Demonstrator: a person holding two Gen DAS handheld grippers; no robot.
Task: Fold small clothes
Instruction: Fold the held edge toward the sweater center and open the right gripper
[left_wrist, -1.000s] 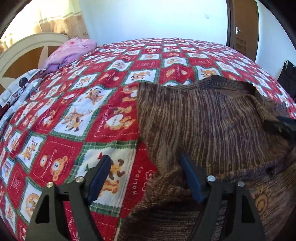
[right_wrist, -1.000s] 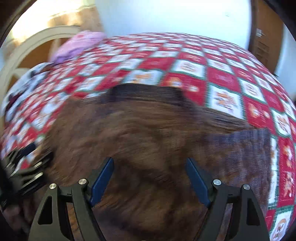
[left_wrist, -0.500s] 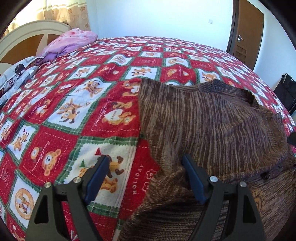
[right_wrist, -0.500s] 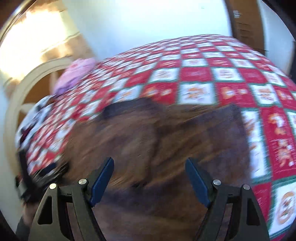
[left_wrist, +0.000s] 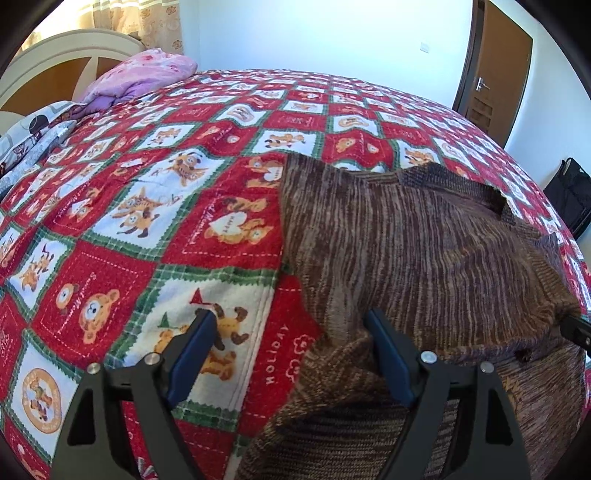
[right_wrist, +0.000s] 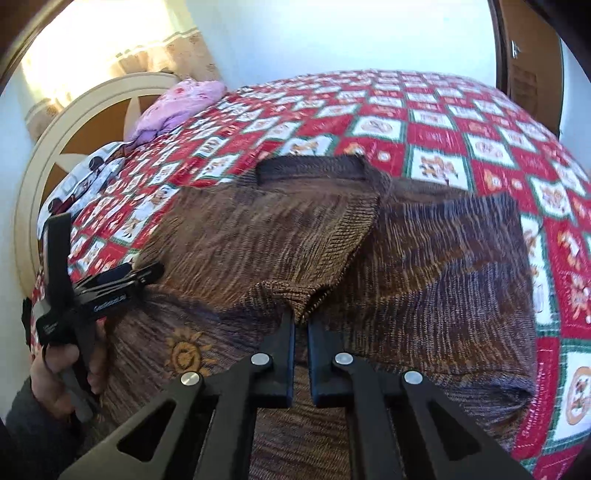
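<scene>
A brown striped knit sweater (left_wrist: 417, 243) lies on the bed, partly folded, with a sun emblem (right_wrist: 184, 354) on its lower layer. My left gripper (left_wrist: 291, 325) is open, its right finger over the sweater's left edge and its left finger over the blanket. It also shows in the right wrist view (right_wrist: 110, 284), held at the sweater's left side. My right gripper (right_wrist: 301, 321) is shut on a ribbed edge of the sweater (right_wrist: 291, 291) near its middle. Its tip shows at the right edge of the left wrist view (left_wrist: 576, 330).
The bed is covered by a red, white and green bear-patterned blanket (left_wrist: 147, 206). A pink pillow (left_wrist: 144, 72) and grey bedding (left_wrist: 33, 136) lie by the headboard (right_wrist: 74, 122). A brown door (left_wrist: 495, 66) and a black bag (left_wrist: 569, 195) are at the right.
My right gripper has closed from open onto the sweater's ribbed edge. The left gripper stays open at the sweater's left edge, with its view tilted slightly.
</scene>
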